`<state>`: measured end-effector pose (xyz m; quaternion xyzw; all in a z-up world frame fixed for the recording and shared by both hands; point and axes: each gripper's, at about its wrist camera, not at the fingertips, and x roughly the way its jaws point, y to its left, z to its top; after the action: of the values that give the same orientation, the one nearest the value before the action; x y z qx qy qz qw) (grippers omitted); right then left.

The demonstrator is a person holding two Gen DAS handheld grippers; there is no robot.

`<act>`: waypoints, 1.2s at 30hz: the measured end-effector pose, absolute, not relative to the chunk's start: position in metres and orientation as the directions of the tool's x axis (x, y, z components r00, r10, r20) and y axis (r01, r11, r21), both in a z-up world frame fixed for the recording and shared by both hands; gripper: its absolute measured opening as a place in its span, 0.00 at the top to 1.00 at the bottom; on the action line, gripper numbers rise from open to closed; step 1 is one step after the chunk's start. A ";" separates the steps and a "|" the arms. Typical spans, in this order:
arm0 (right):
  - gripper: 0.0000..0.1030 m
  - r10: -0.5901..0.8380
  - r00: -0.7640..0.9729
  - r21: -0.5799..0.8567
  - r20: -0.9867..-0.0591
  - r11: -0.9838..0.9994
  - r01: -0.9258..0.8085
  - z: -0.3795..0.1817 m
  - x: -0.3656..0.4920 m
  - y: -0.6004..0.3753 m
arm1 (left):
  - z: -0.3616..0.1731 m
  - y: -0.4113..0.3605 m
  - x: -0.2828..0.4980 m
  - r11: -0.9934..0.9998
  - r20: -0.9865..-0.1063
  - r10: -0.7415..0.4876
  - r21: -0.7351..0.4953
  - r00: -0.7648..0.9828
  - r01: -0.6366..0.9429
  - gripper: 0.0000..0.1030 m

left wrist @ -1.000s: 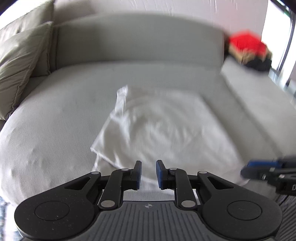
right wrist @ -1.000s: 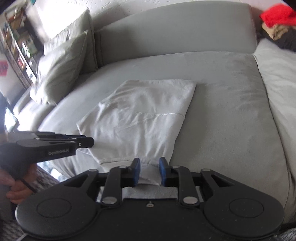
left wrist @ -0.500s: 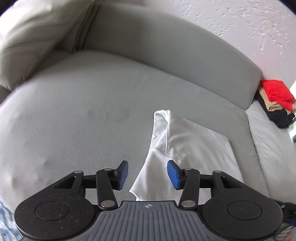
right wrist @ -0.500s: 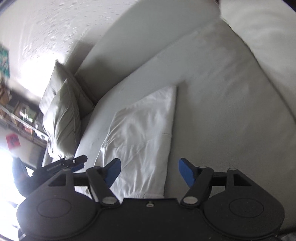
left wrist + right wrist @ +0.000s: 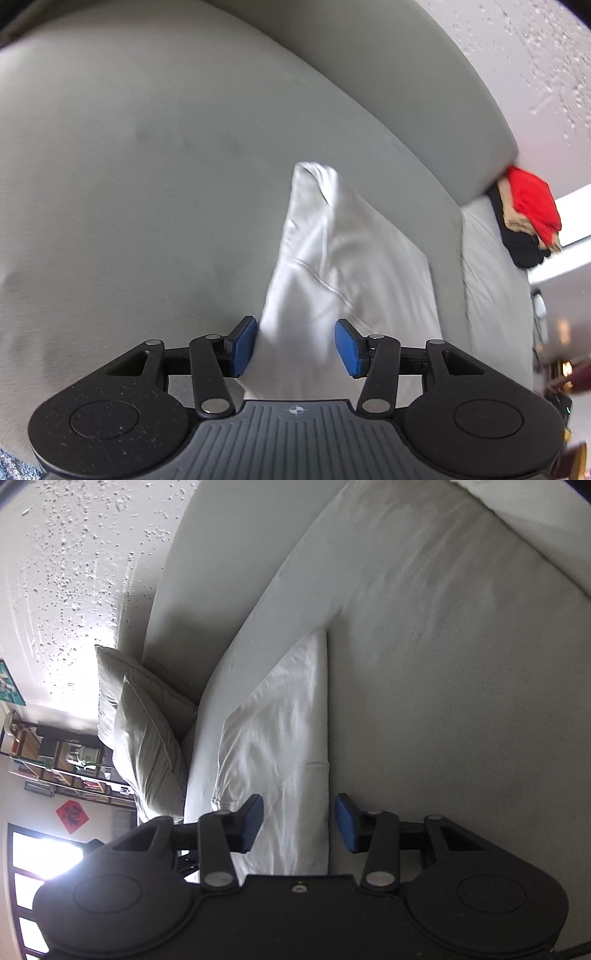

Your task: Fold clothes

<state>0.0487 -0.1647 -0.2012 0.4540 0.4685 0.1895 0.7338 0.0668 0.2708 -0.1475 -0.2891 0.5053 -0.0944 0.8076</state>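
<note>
A folded white garment (image 5: 343, 266) lies flat on the grey sofa seat (image 5: 147, 184). My left gripper (image 5: 295, 349) is open, its blue pads on either side of the garment's near left edge, holding nothing. In the right wrist view the same garment (image 5: 284, 746) stretches away from me. My right gripper (image 5: 299, 823) is open, its pads straddling the garment's near right edge, holding nothing. Whether either gripper touches the cloth I cannot tell.
The sofa backrest (image 5: 406, 85) runs behind the garment. A pile of red, tan and black clothes (image 5: 528, 214) sits at the sofa's far right. Two grey-green cushions (image 5: 147, 738) lean at the left end. Shelves (image 5: 55, 760) and a bright window (image 5: 40, 864) lie beyond.
Both grippers opened from nearly shut to wide. Both dropped closer to the garment and tilted, the left over its left edge, the right over its right edge. The garment stays flat.
</note>
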 end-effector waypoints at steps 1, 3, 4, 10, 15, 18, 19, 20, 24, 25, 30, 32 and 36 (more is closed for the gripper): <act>0.64 0.706 0.485 0.844 -0.516 0.514 0.150 -0.202 0.051 -0.165 | -0.148 0.269 0.069 0.818 -0.764 -0.450 -0.560 0.463 -0.129 0.54; 0.64 0.703 0.484 0.843 -0.521 0.514 0.162 -0.203 0.056 -0.164 | -0.148 0.266 0.072 0.825 -0.767 -0.460 -0.556 0.447 -0.106 0.53; 0.64 0.699 0.483 0.839 -0.527 0.519 0.164 -0.203 0.060 -0.163 | -0.150 0.266 0.076 0.823 -0.767 -0.468 -0.560 0.439 -0.101 0.53; 0.63 0.686 0.480 0.826 -0.547 0.535 0.176 -0.208 0.089 -0.153 | -0.163 0.261 0.107 0.781 -0.742 -0.536 -0.617 0.404 -0.097 0.53; 0.65 0.702 0.489 0.846 -0.518 0.503 0.176 -0.219 0.115 -0.146 | -0.177 0.258 0.137 0.730 -0.699 -0.593 -0.676 0.400 -0.098 0.56; 0.77 0.702 0.511 0.862 -0.495 0.472 0.187 -0.230 0.129 -0.146 | -0.185 0.256 0.152 0.695 -0.670 -0.621 -0.711 0.406 -0.109 0.58; 0.84 0.701 0.517 0.865 -0.491 0.463 0.194 -0.234 0.132 -0.146 | -0.187 0.255 0.156 0.683 -0.660 -0.630 -0.722 0.408 -0.113 0.58; 0.90 0.700 0.522 0.868 -0.488 0.454 0.202 -0.239 0.136 -0.147 | -0.189 0.253 0.160 0.678 -0.657 -0.634 -0.726 0.408 -0.114 0.58; 0.95 0.693 0.537 0.871 -0.481 0.448 0.202 -0.244 0.142 -0.145 | -0.184 0.243 0.165 0.720 -0.684 -0.592 -0.686 0.426 -0.102 0.78; 0.96 0.671 0.547 0.854 -0.500 0.488 0.182 -0.237 0.139 -0.142 | -0.180 0.240 0.163 0.749 -0.702 -0.561 -0.656 0.439 -0.093 0.90; 0.96 0.535 0.648 0.708 -0.542 0.706 0.010 -0.181 0.104 -0.124 | -0.123 0.199 0.122 0.877 -0.681 -0.441 -0.464 0.584 0.122 0.94; 0.96 0.506 0.703 0.674 -0.500 0.737 -0.050 -0.150 0.081 -0.126 | -0.096 0.182 0.094 0.903 -0.630 -0.411 -0.382 0.659 0.198 0.94; 0.96 0.450 0.808 0.629 -0.381 0.766 -0.130 -0.083 0.019 -0.149 | -0.041 0.149 0.033 0.908 -0.478 -0.406 -0.306 0.779 0.286 0.94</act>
<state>0.0192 -0.1493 -0.0829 0.3016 0.2650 0.1608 0.9016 0.0325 0.1486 -0.0406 -0.1086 0.2767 -0.1846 0.9368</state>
